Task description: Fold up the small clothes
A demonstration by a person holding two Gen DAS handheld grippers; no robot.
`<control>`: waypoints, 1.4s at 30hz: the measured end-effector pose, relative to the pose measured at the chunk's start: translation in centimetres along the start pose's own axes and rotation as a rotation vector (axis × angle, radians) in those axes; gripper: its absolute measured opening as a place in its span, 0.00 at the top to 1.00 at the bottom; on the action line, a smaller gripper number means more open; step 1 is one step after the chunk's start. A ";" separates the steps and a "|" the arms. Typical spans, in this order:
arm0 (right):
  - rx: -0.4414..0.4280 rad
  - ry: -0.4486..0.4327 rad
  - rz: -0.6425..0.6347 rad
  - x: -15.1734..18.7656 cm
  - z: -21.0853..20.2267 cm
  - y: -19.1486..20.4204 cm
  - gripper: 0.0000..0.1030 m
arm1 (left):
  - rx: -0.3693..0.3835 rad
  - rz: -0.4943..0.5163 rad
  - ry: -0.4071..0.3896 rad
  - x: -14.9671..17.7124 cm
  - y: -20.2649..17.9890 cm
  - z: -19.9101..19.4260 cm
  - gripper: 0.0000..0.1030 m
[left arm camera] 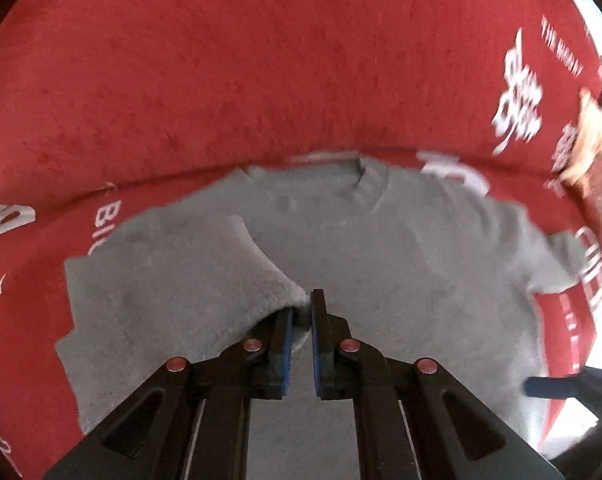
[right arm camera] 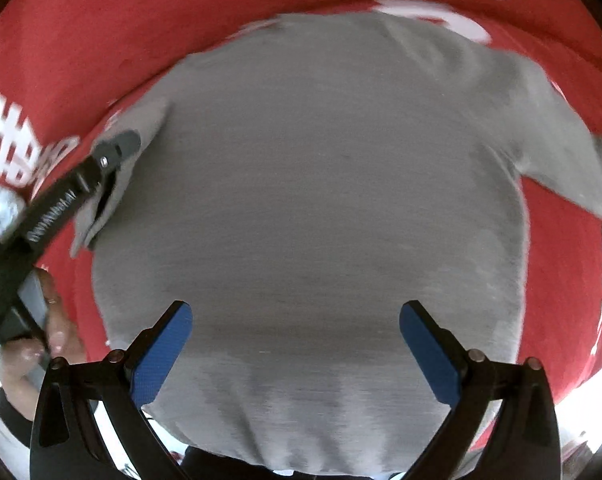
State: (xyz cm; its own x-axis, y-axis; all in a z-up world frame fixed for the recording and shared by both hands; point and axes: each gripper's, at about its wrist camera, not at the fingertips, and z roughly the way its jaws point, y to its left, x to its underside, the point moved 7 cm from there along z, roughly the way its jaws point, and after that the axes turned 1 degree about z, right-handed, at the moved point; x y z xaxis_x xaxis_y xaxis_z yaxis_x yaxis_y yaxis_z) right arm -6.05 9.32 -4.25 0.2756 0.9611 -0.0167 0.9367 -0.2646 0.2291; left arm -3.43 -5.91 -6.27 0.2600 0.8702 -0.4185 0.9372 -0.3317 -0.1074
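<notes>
A small grey T-shirt [left arm camera: 401, 264] lies flat on a red cloth with white lettering [left arm camera: 261, 80]. My left gripper [left arm camera: 303, 312] is shut on the shirt's left sleeve [left arm camera: 237, 280], which is lifted and pulled inward over the shirt body. In the right wrist view the same shirt [right arm camera: 321, 184] fills the middle, and the left gripper [right arm camera: 117, 152] shows at the left holding the sleeve. My right gripper [right arm camera: 297, 340] is open and empty, hovering over the shirt's lower part.
The red cloth [right arm camera: 61, 40] covers the surface on all sides. A red printed packet [left arm camera: 601, 176] lies at the far right. The person's hand [right arm camera: 41, 332] holds the left gripper's handle at the lower left.
</notes>
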 end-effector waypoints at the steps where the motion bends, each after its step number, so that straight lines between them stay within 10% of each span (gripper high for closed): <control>1: -0.003 -0.002 0.021 -0.1 0.0 -0.7 0.00 | -0.021 0.013 0.025 0.4 -0.4 0.7 0.91; 10: 0.034 -0.081 -0.126 -2.4 -1.3 1.0 0.00 | -0.025 -0.039 0.125 5.5 3.5 -1.9 0.91; 21: 0.009 -0.163 -0.695 -3.0 1.5 20.1 0.00 | -0.236 -0.465 0.212 14.0 21.2 -7.2 0.91; 29: 0.093 -0.234 -0.962 -0.1 6.5 28.7 0.00 | -0.276 -0.592 0.225 17.0 25.2 -7.3 0.91; 31: 0.143 -0.221 -0.949 -0.3 7.6 28.5 0.11 | -0.259 -0.610 0.241 17.4 25.3 -7.1 0.91; 32: 0.125 -0.195 -0.914 -0.4 7.8 28.2 0.50 | -0.253 -0.615 0.246 17.5 25.2 -6.9 0.90; 33: 0.082 -0.161 -0.847 -0.8 7.7 27.8 0.77 | -0.253 -0.618 0.249 17.5 25.1 -6.9 0.73; 34: 0.053 -0.157 -0.773 -1.7 7.2 27.3 0.78 | -0.256 -0.616 0.254 17.5 25.0 -6.8 0.16; 35: 0.020 -0.166 -0.719 -2.1 6.5 26.8 0.78 | -0.268 -0.614 0.255 17.5 24.9 -6.9 0.00; 42: -0.094 -0.328 -0.317 -8.1 -2.5 18.1 0.84 | -0.321 -0.496 0.220 14.6 22.9 -7.4 0.01</control>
State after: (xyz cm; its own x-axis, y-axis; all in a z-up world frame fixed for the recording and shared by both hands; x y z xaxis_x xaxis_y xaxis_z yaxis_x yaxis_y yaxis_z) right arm 8.15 -3.09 2.47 0.0470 0.9139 -0.4033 0.9663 0.0607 0.2503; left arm 23.53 1.88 -8.18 -0.2135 0.9585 -0.1890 0.9728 0.2265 0.0495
